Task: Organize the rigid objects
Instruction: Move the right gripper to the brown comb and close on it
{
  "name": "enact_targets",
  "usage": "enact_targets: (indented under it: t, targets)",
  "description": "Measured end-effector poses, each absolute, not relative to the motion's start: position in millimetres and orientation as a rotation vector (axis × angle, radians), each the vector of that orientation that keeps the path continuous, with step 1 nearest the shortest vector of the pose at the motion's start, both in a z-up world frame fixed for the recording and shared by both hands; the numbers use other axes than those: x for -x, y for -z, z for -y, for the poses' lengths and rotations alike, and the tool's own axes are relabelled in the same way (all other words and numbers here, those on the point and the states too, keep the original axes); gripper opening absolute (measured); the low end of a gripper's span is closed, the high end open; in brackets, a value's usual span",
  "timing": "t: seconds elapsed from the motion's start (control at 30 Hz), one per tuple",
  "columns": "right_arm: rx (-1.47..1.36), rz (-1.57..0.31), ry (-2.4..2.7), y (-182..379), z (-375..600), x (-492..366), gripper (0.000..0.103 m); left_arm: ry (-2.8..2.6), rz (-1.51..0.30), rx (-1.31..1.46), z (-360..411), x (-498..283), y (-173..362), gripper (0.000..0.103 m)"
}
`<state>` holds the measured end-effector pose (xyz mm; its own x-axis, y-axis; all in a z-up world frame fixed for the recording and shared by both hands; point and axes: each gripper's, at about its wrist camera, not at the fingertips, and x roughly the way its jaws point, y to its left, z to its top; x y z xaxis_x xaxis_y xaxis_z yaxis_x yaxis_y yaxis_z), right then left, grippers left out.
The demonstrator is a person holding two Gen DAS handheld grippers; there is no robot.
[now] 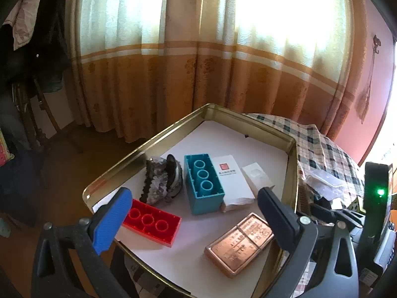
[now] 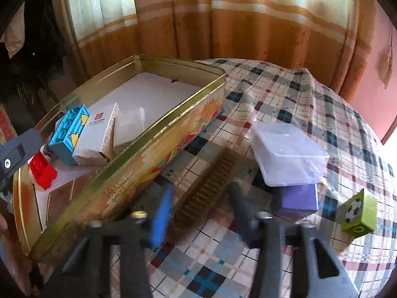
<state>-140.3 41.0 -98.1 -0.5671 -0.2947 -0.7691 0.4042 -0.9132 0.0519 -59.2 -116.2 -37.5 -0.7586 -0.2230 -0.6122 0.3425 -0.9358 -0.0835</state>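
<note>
My left gripper hangs open over a gold tin lined with white paper. Inside lie a red brick, a blue brick, a grey rock, a white box, a small translucent box and a copper bar. In the right wrist view my right gripper, blurred, is shut on a brown comb. The comb lies on the checked cloth beside the tin's wall.
Right of the comb, a clear plastic box rests partly on a purple block. A green cube with a football picture sits further right. The checked cloth stretches back to the curtains. Chairs and clothes stand at the left.
</note>
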Motion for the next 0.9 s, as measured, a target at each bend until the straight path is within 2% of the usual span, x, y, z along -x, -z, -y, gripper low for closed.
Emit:
enact_targets:
  t: [0.4, 0.67, 0.9]
  targets:
    - [-0.946, -0.076, 2.525, 60.5, -87.6, 100.1, 0.027, 2.758, -0.242, -0.900, 80.9, 63.7, 31.0, 0.103]
    - [-0.881, 0.152, 2.596, 39.5, -160.9, 101.2, 0.027, 2.872, -0.074, -0.900, 15.9, 88.0, 27.2, 0.103]
    - [-0.795, 0.291, 2.587, 21.7, -191.0, 100.6, 0.027, 2.891, -0.028, -0.985, -15.8, 106.6, 40.2, 0.103]
